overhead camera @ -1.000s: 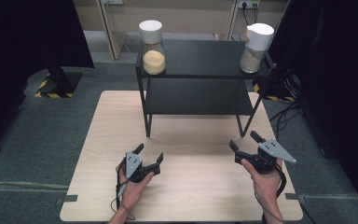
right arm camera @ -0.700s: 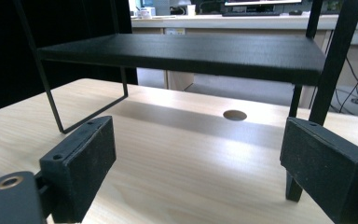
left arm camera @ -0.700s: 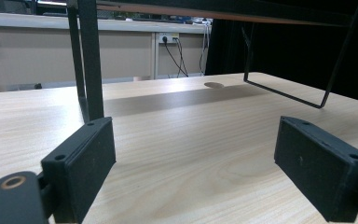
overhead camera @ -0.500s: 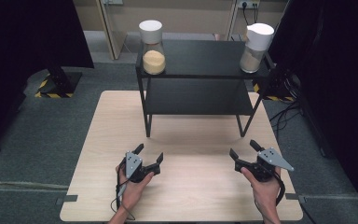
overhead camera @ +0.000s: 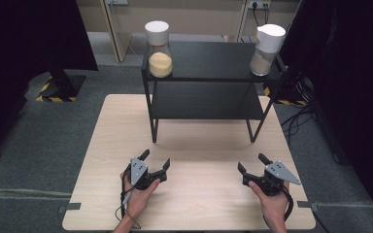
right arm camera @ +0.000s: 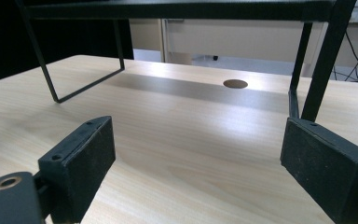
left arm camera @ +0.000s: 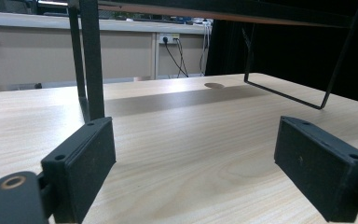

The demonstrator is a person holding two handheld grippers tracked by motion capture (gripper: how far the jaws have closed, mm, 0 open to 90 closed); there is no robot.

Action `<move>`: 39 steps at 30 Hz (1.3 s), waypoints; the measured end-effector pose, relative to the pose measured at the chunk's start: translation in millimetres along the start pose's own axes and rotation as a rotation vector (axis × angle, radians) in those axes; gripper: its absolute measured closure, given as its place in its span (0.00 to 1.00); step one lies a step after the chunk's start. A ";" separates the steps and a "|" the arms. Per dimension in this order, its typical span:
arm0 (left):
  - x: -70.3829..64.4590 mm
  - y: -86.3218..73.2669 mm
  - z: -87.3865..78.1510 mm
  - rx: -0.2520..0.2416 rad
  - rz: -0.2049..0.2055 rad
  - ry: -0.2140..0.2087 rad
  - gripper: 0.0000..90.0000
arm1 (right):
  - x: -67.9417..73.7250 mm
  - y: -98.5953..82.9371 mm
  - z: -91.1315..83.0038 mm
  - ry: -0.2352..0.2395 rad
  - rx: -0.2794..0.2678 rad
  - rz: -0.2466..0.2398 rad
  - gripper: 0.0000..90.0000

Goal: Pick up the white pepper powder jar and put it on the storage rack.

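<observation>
Pale wood makes up the table (overhead camera: 199,204), with grey floor around it and dark curtains to either side. Nearest the front edge, the left gripper (overhead camera: 154,163) and the right gripper (overhead camera: 252,163) rest low over the table, each held in a hand, jaws spread wide and holding nothing; each gripper's own view shows bare wood between its black pads (left arm camera: 86,163). Beyond them a black shelf rack (overhead camera: 209,104) stands on the table's far half. On its top shelf, at the left corner, stands a glass jar (overhead camera: 159,59) with a white lid, part full of yellowish grain; at the right corner stands a second jar (overhead camera: 265,54), lidded white, its fill paler. Both are well apart from the grippers. Glass of this kind is likely stiff, smooth, breakable and fairly heavy when filled, so I would grip low around the body, squarely, rather than by the lid
</observation>
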State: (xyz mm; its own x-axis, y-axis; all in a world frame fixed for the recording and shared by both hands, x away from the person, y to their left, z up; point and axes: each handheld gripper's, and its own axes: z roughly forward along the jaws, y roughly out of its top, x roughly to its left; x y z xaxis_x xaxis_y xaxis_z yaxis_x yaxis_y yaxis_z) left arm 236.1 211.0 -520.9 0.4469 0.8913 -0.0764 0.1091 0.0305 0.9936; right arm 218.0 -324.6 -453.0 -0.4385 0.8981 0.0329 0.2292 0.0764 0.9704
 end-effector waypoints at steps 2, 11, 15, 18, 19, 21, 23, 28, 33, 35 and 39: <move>0.0 -0.2 -0.1 -0.001 -0.001 0.000 0.13 | 0.1 -1.7 -0.6 -0.002 0.003 0.000 0.11; -0.2 -0.3 -0.2 -0.002 0.001 0.001 0.13 | 0.9 -7.5 -2.1 -0.010 0.015 -0.011 0.11; -0.2 -0.4 -0.2 -0.002 0.001 0.001 0.13 | 1.3 -11.2 -2.3 -0.013 0.023 -0.012 0.11; -0.3 -0.6 -0.3 -0.003 0.000 0.002 0.13 | 1.5 -14.2 -2.5 -0.016 0.028 -0.016 0.11; -0.3 -0.7 -0.4 -0.004 0.001 0.002 0.13 | 1.8 -14.8 -2.7 -0.017 0.031 -0.015 0.11; -0.3 -0.7 -0.4 -0.004 0.001 0.002 0.13 | 2.1 -16.0 -3.3 -0.019 0.030 -0.018 0.11; -0.5 -0.5 -0.3 -0.003 0.002 0.002 0.13 | 2.3 -17.1 -3.8 -0.022 0.029 -0.019 0.11; -0.3 -0.6 -0.4 -0.003 0.001 0.002 0.13 | 2.9 -20.7 -3.3 -0.024 0.037 -0.024 0.11; -0.1 -0.9 -0.5 -0.005 0.000 0.001 0.13 | 3.7 -27.7 -2.2 -0.025 0.046 -0.022 0.11; -0.3 -1.0 -0.6 -0.006 0.001 0.002 0.13 | 3.8 -30.0 -2.0 -0.024 0.053 -0.016 0.11; -0.5 -0.7 -0.5 -0.004 0.003 0.002 0.13 | 3.2 -30.9 -2.4 -0.024 0.047 -0.018 0.11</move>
State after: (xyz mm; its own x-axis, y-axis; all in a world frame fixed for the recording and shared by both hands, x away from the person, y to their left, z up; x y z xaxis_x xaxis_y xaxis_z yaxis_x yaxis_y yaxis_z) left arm 235.4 210.7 -521.5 0.4454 0.8924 -0.0731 0.1044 0.0293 0.9941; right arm 207.5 -325.1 -482.3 -0.4225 0.9063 0.0094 0.2626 0.1124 0.9583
